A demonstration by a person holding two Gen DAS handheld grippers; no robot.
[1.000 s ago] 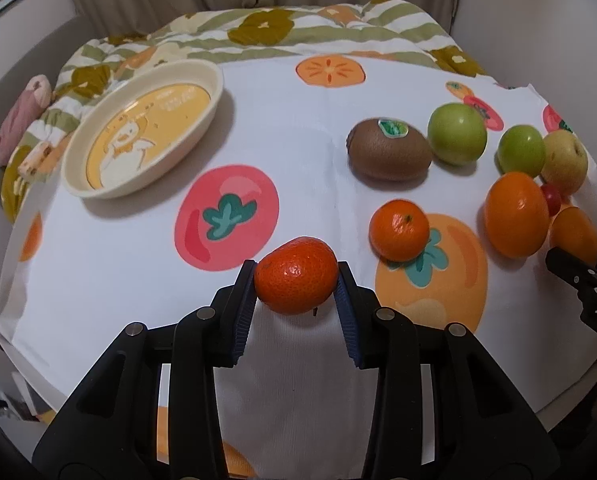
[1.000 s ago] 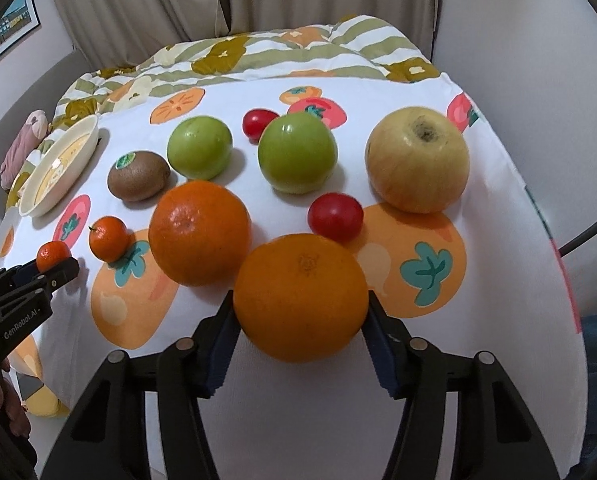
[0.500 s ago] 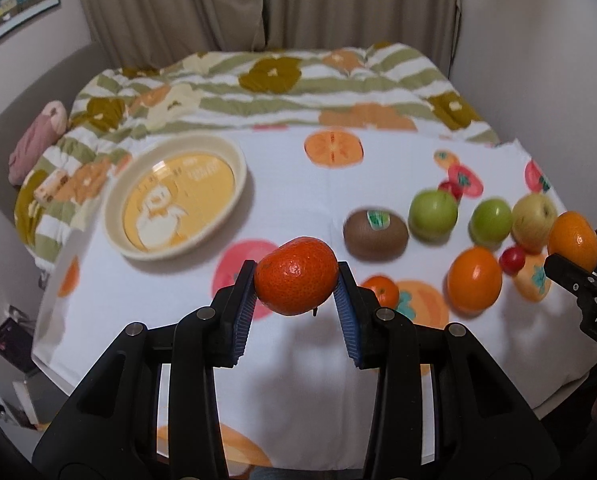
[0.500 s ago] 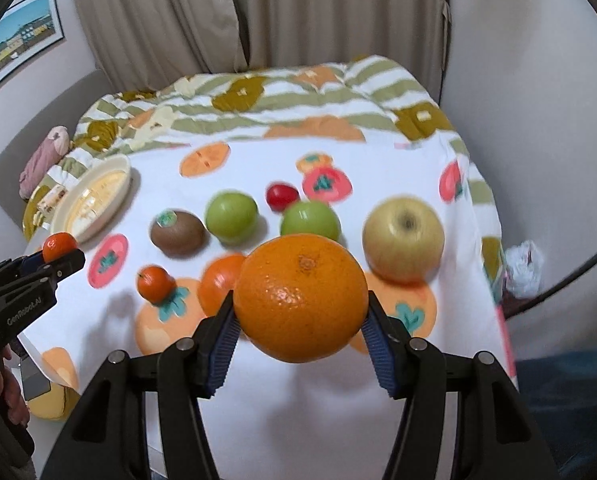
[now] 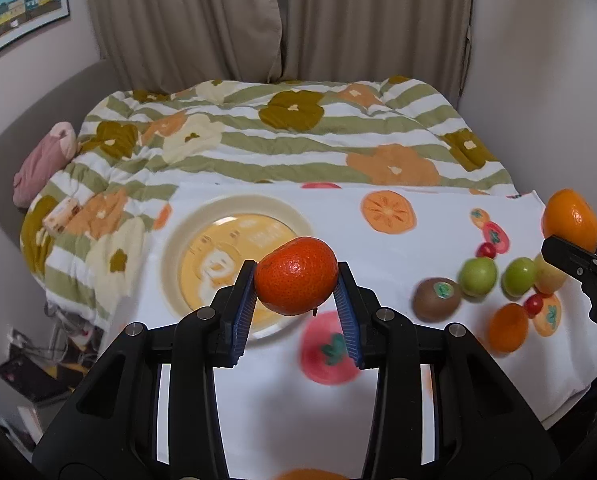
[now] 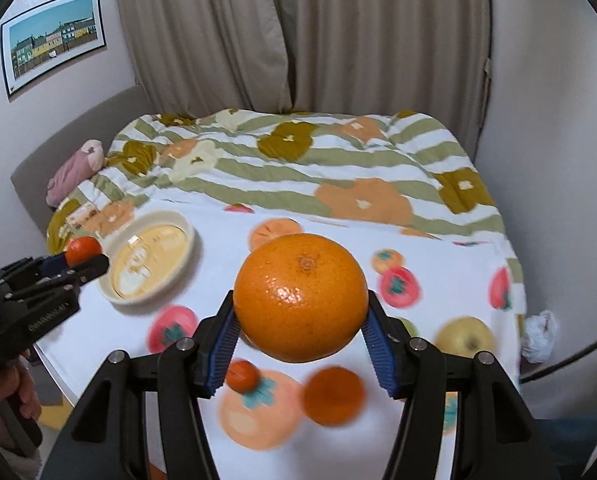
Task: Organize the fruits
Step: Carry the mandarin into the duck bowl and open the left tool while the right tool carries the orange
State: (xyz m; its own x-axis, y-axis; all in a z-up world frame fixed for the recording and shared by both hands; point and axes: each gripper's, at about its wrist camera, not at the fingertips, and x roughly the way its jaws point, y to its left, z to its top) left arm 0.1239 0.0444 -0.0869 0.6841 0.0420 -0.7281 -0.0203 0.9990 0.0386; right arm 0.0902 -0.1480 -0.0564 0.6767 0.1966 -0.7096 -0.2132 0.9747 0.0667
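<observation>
You had the left hand-held gripper [image 5: 296, 294] clamped on the mandarin [image 5: 296, 276] and the right hand-held gripper [image 6: 300, 330] on the orange [image 6: 300, 298], mid-carry; next likely needed lowering both into the bowl [image 5: 170, 240] at far left.

— What's behind the table?
— A bed under a quilt [image 6: 298, 168] striped green and white with orange and olive flowers, a pink soft toy [image 6: 72, 172] at its left edge

— And the walls?
— Pale and plain. Beige curtains [image 6: 298, 32] hang drawn at the back, and a framed picture [image 6: 52, 42] of coloured houses is on the left wall, above a grey-brown headboard [image 6: 78, 128]
</observation>
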